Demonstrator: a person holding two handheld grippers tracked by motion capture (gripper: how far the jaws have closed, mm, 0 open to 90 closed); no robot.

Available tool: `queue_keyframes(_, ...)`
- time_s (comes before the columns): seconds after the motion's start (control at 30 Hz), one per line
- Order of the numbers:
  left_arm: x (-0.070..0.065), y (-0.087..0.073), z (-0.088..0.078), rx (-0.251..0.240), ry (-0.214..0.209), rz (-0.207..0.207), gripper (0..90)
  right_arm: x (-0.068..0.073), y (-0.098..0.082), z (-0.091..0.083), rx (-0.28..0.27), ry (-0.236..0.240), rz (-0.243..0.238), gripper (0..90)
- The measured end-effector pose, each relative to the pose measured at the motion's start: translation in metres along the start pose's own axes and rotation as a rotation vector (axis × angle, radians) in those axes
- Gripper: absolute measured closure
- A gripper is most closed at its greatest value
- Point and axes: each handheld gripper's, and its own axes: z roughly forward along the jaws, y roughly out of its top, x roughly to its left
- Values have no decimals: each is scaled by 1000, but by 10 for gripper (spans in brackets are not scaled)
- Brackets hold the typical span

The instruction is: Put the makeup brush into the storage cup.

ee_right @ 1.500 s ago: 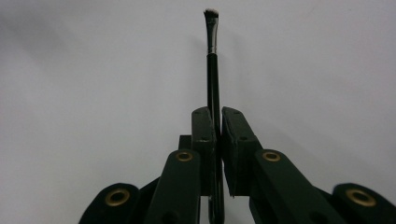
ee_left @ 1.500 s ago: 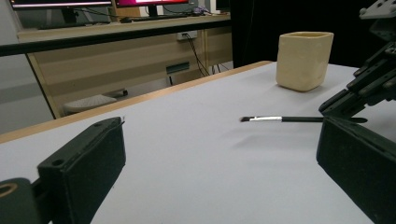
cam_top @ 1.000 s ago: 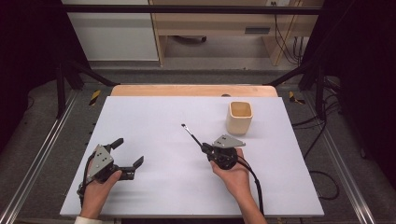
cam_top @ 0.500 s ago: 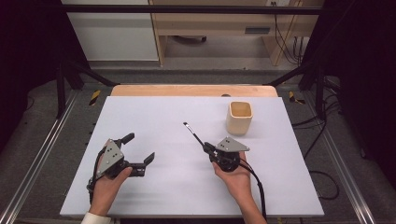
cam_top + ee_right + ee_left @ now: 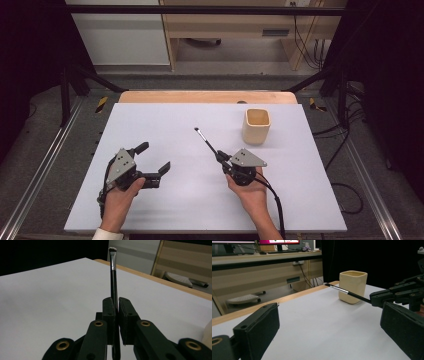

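High view: my right gripper point(image 5: 222, 161) has its jaws clamped on a thin black brush point(image 5: 206, 141), bristle end angled up-left over the white counter point(image 5: 175, 120). My left gripper point(image 5: 152, 162) sits near the front left, jaws apart, holding nothing. A cream cup point(image 5: 257, 125) stands behind the right gripper.

Left gripper view: jaws wide; brush and cup lie ahead.

Right gripper view: jaws pinch the brush handle.

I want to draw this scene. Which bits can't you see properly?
- Inside of the cream square cup: high view and left gripper view, its own walls hide it.
- Lower end of the thin black brush: right gripper view, the shut right gripper covers it.
- Brush bristles: high view, too small.
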Motion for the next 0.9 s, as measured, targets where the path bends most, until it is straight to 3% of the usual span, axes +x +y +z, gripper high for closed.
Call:
queue_keyframes(0.23, -13, 3, 14, 37, -16, -50, 18, 1, 1, -2, -25, -4, -5, 840)
queue_keyframes(0.5, -17, 4, 26, 49, -34, -68, 20, 1, 1, -3, -45, -11, -5, 840)
queue_keyframes(0.63, -18, 4, 28, 58, -32, -114, 29, 1, 1, -3, -56, -12, -8, 840)
queue_keyframes(0.9, -19, 8, 33, 80, -58, -140, 26, 5, 1, -5, -78, -1, 2, 840)
